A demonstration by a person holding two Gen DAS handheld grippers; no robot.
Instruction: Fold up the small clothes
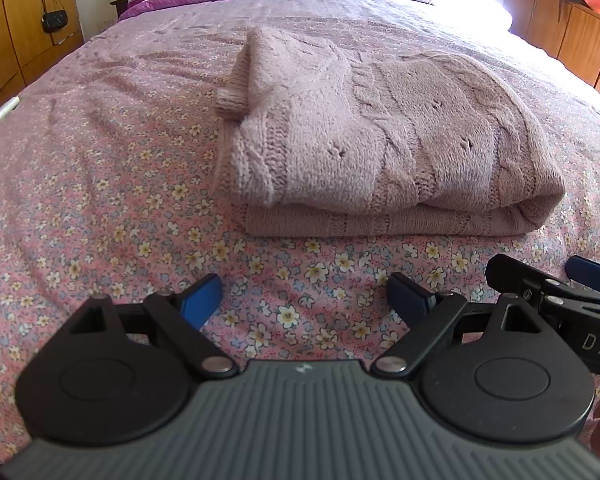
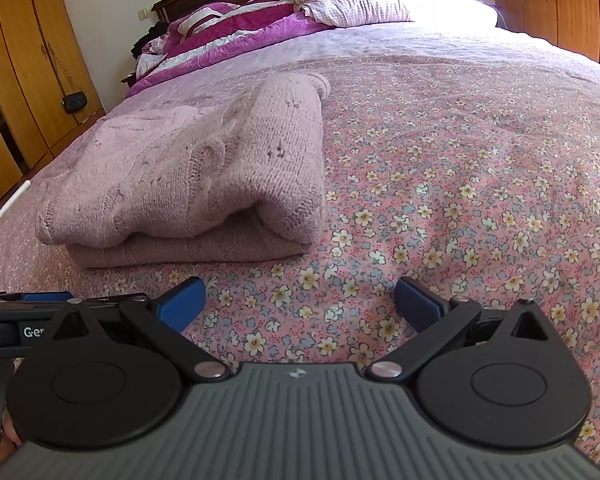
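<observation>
Pale mauve cable-knit sweater [image 1: 380, 152] lies folded on the floral pink bedsheet [image 1: 100, 200], just ahead of left claw [image 1: 304, 300] and right claw [image 2: 298, 304] — both spread, empty — recommend smoothing the loose cuff before release.

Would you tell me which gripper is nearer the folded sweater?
Left, slightly. The left gripper faces the sweater head-on; the right gripper sits off its right corner. Both open, apart from it.
</observation>
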